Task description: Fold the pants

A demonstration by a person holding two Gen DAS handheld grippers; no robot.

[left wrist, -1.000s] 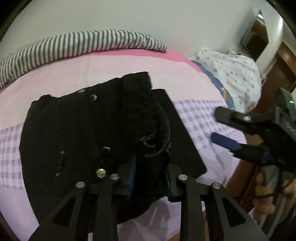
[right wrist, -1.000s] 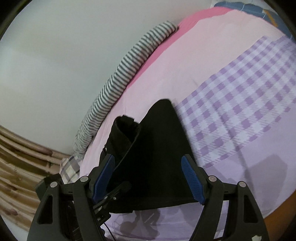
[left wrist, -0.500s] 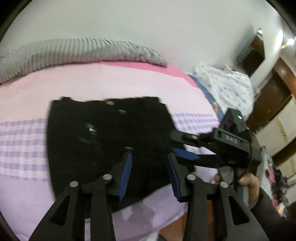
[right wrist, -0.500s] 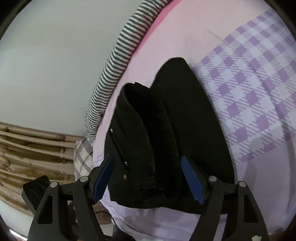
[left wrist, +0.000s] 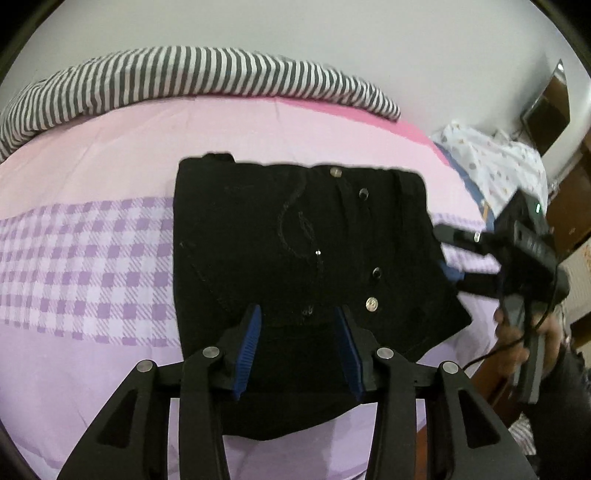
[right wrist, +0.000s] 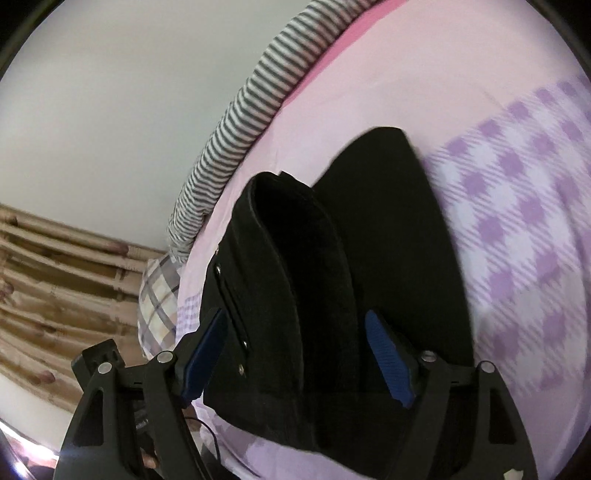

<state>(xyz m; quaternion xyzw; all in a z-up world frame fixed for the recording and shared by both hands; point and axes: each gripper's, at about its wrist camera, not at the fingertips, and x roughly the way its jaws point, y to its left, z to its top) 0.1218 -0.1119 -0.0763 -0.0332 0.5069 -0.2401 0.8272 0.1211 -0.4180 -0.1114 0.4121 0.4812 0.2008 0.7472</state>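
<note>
Black pants (left wrist: 303, 258), folded into a compact stack of layers, lying flat on the bed (left wrist: 92, 258) near its front edge, over the purple-checked band of the pink and lilac sheet; metal studs and buttons facing up on the top layer; far edge of the stack reaching the plain pink part of the sheet. Same pants (right wrist: 332, 295) seen end-on from the right side: upper fold standing up as a rounded loop, lower layer flat beneath it and jutting out toward the checked band. Left gripper (left wrist: 299, 345) above the front edge of the stack, jaws apart, blue pads flanking nothing but air, no cloth held. Right gripper (right wrist: 295, 362) at the stack's right end, jaws wide apart on either side of the fold ends, not clamped; contact with the cloth not determinable. Same right gripper (left wrist: 452, 254) also visible from the left wrist view, just beside the stack's right edge, held in the right hand (left wrist: 524, 332). Striped bolster (left wrist: 184, 81) along the far edge of the bed against the white wall (left wrist: 295, 26). Spotted white cloth (left wrist: 495, 166) past the bed's right end. Plaid pillow (right wrist: 159, 295) at the bed's left end, tan curtain (right wrist: 55, 280) behind it.
</note>
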